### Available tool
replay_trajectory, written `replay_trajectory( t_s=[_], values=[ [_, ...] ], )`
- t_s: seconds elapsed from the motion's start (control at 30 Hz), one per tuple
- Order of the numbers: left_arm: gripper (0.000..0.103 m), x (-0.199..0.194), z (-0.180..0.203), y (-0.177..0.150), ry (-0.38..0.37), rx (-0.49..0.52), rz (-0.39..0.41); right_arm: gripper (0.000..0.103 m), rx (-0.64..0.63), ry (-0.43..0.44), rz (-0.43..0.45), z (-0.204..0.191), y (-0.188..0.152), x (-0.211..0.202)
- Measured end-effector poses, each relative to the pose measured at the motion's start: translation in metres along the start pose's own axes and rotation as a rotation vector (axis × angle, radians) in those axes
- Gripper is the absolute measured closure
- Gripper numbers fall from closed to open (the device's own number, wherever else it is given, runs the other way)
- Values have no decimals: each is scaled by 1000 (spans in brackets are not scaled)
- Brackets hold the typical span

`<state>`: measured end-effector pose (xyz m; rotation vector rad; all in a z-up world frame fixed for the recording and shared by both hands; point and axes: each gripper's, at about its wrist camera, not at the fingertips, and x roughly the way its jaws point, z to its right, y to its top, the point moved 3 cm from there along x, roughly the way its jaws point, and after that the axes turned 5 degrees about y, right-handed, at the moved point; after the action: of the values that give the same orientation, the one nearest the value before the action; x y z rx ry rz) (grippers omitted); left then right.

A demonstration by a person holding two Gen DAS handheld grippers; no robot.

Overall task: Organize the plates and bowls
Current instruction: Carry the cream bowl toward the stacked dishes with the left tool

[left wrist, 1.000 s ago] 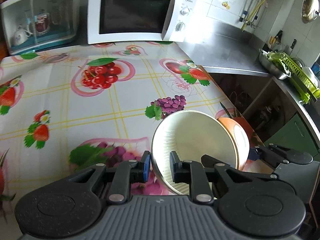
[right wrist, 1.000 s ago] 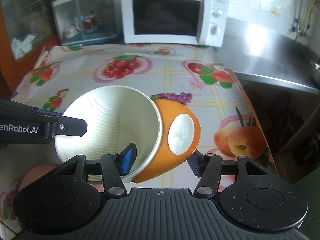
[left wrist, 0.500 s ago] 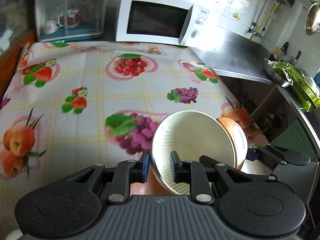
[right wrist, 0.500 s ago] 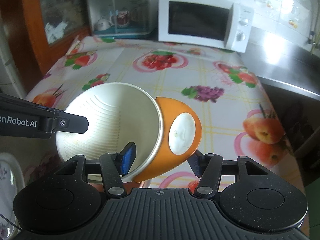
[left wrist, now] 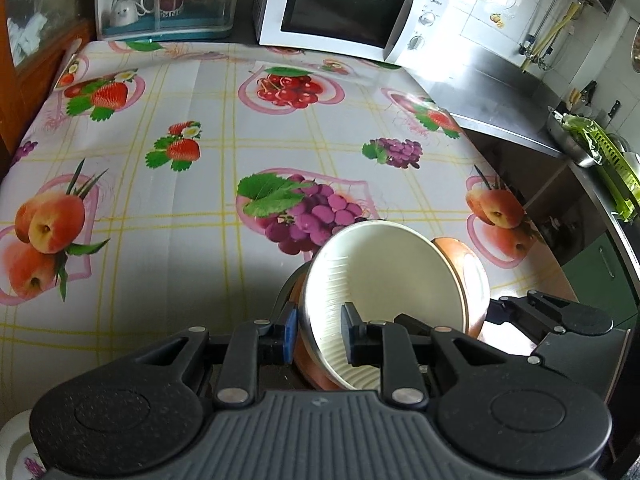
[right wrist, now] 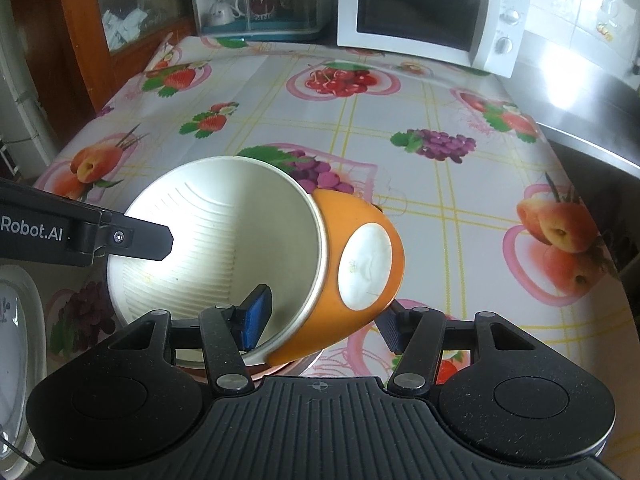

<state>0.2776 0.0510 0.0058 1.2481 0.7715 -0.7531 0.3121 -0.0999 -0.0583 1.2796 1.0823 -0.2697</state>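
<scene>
Orange bowl [right wrist: 360,264] tilted over table [right wrist: 440,168] — L fingers [left wrist: 318,330] pinch rim, R fingers [right wrist: 324,316] clamp wall.

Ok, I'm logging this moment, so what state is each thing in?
Orange bowl: tipped on its side, held by both grippers.
Left gripper: shut on the bowl's rim.
Right gripper: shut on the bowl's wall.
Microwave: door closed.
Patterned plate: flat on the table, at left.

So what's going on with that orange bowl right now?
Both grippers, left and right, clamp the orange bowl, tilted above the tablecloth. Nothing blocking.
</scene>
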Motion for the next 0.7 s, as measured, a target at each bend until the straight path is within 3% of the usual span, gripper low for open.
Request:
replay_trajectory(
  t_s=[0.7],
  values=[
    [75,10,1,-3,-22,0,-23,45,10,21,-17,4,-6,11]
  ],
)
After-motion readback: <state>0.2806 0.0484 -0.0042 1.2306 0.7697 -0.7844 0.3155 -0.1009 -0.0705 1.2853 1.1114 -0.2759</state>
